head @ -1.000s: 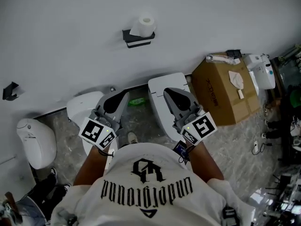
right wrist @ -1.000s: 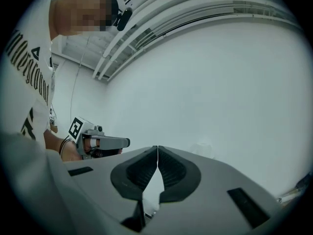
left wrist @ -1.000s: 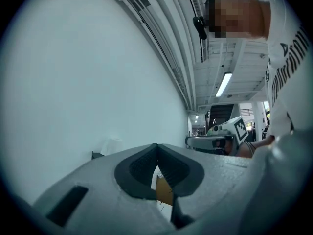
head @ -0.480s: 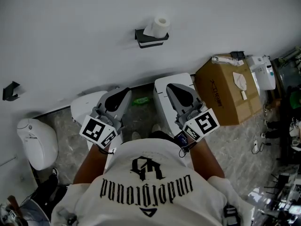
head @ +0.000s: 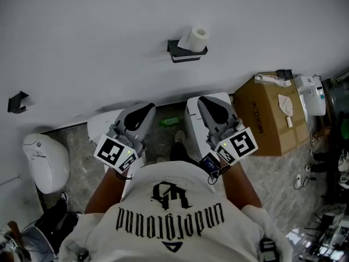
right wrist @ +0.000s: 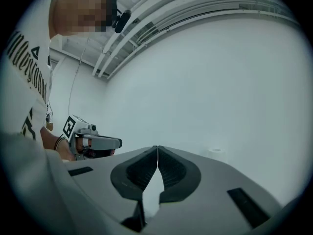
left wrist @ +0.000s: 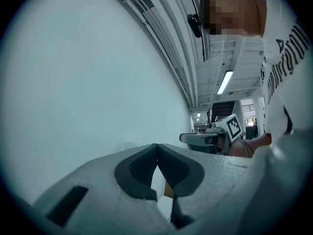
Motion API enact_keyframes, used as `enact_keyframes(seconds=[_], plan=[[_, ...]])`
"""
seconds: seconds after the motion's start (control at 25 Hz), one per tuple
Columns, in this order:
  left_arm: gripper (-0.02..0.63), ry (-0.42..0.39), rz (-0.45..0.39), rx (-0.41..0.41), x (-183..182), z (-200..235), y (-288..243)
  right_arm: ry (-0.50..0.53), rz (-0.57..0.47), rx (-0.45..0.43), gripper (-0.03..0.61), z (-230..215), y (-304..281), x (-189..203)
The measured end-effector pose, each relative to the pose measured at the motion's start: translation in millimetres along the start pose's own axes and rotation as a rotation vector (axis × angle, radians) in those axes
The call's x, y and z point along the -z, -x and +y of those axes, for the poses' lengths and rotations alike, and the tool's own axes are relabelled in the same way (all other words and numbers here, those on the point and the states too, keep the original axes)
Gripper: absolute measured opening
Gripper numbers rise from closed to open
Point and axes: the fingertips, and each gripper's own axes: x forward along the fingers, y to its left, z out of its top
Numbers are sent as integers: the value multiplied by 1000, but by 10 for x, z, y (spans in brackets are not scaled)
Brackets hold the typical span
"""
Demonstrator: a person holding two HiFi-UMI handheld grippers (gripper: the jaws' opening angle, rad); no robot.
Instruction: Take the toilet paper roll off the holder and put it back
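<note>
White wall (head: 82,37) fills your view ahead, above grey marbled floor (head: 79,146). At 11 o'clock your left gripper (head: 145,109) is pinched together on nothing. Up at 12 o'clock the toilet paper roll (head: 198,37) sits on its black holder (head: 184,52), well apart from both tools. Your right gripper (head: 207,100), at 1 o'clock, is likewise closed and empty; a cardboard box (head: 270,119) sits at 3 o'clock

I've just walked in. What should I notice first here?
A white paper roll sits on a black holder on the bare wall. Below it, the left tongs and right tongs point at the wall, both shut and empty. A cardboard box sits to the right.
</note>
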Motion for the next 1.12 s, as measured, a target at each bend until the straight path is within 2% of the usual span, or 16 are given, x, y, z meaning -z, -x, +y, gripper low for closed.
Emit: enact_keyframes(seconds=[0.32,0.56,0.8,0.88,1.0,1.12], plan=[[15,21,20,-14,91,297,-346,-19,11,7,15,-427,-288,81],[15,22,15,11,122,470,-746,-41,31,11,15,-877,-529,197],[15,43,30,0,220,708,-1131,-65,61,-2,18,-1306,-788,353],[15,49,36,-4,259,781,-1256,-77,70,8,53,-1477,-881,418],[15,57,46,-13,318,897,-1432,-96,83,26,147,-1724,-1028,512],[15,69,61,-29,394,1028,-1600,-116,98,33,201,-1938,-1168,622]])
